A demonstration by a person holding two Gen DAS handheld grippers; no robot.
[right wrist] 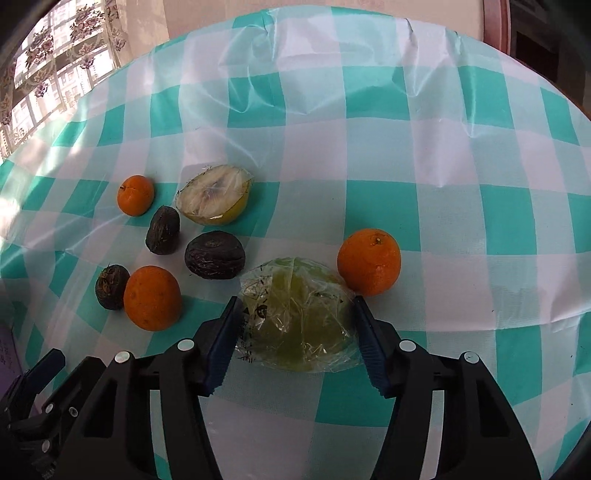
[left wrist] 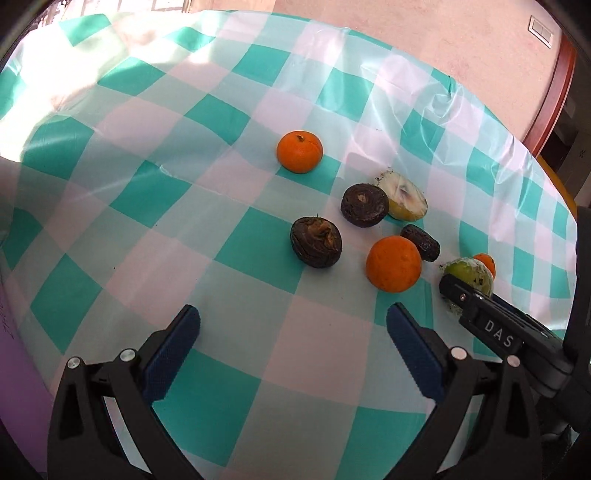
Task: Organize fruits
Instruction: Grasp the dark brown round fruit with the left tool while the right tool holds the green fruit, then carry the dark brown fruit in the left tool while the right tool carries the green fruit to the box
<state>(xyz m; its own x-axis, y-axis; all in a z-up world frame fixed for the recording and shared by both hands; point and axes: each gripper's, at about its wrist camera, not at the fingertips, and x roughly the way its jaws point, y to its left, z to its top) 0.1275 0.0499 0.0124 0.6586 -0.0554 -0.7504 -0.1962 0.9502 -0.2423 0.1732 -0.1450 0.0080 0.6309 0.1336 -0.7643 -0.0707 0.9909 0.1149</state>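
A green fruit half wrapped in clear film (right wrist: 295, 317) lies on the checked tablecloth (right wrist: 406, 166). My right gripper (right wrist: 295, 314) is shut on it, a pad touching the film on each side. An orange (right wrist: 369, 261) rests just right of it. To the left lie two more oranges (right wrist: 152, 297) (right wrist: 135, 195), three dark wrinkled fruits (right wrist: 215, 254) and a wrapped pale cut half (right wrist: 216, 194). My left gripper (left wrist: 293, 310) hangs open over bare cloth, in front of a dark fruit (left wrist: 316, 242) and an orange (left wrist: 393, 264). The right gripper's finger (left wrist: 458, 291) shows at the green fruit (left wrist: 469, 271).
The round table's far edge (left wrist: 517, 144) curves close behind the fruit group, with a pink wall (left wrist: 424, 33) and a wooden frame (left wrist: 557, 85) beyond. A curtained window (right wrist: 48, 62) stands at the far left. The cloth is creased and glossy.
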